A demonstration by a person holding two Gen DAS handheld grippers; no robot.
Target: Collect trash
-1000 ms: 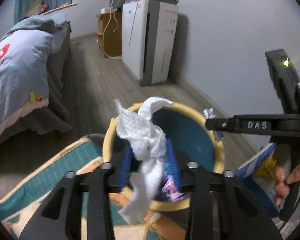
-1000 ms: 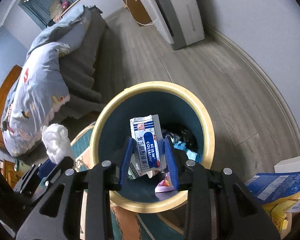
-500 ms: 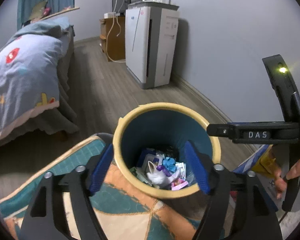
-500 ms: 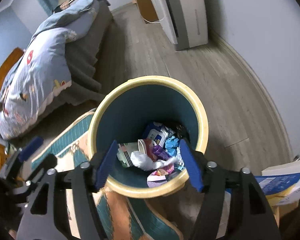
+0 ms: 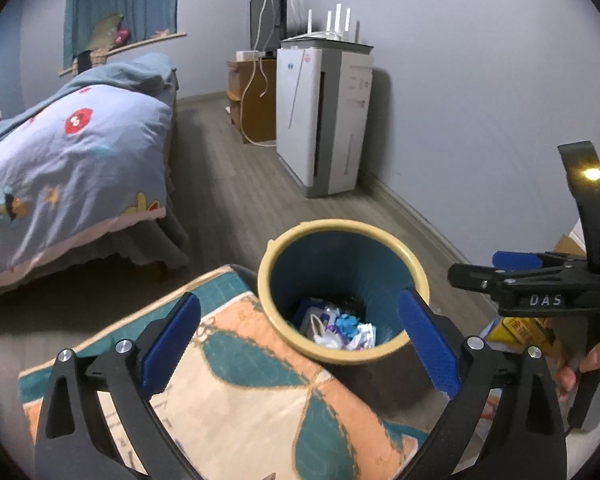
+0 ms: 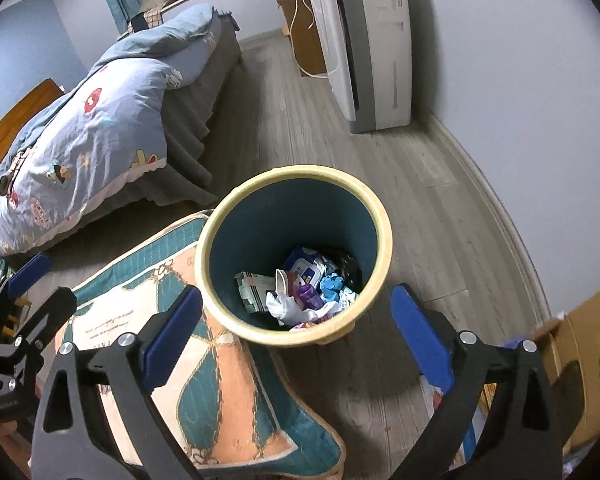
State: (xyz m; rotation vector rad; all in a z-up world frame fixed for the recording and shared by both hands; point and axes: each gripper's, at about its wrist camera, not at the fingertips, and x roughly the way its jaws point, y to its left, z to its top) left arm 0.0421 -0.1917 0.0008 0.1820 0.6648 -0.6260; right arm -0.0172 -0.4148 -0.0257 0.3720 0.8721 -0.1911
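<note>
Grey wood-plank floor (image 6: 412,184) carries everything; landmark is the teal bin with cream rim (image 6: 384,236), standing on bare planks with its near-left edge touching a patterned teal-and-peach mat (image 6: 204,376). Beyond the bin against the wall stands a white appliance cabinet (image 6: 380,52), a wooden side cabinet (image 5: 256,100) just behind that; far left of the bin a bed (image 6: 100,120) with blue printed duvet. Right of the bin, near the wall, a brown cardboard box (image 6: 588,360) with blue-and-yellow packets (image 5: 520,330) beside it.
</note>
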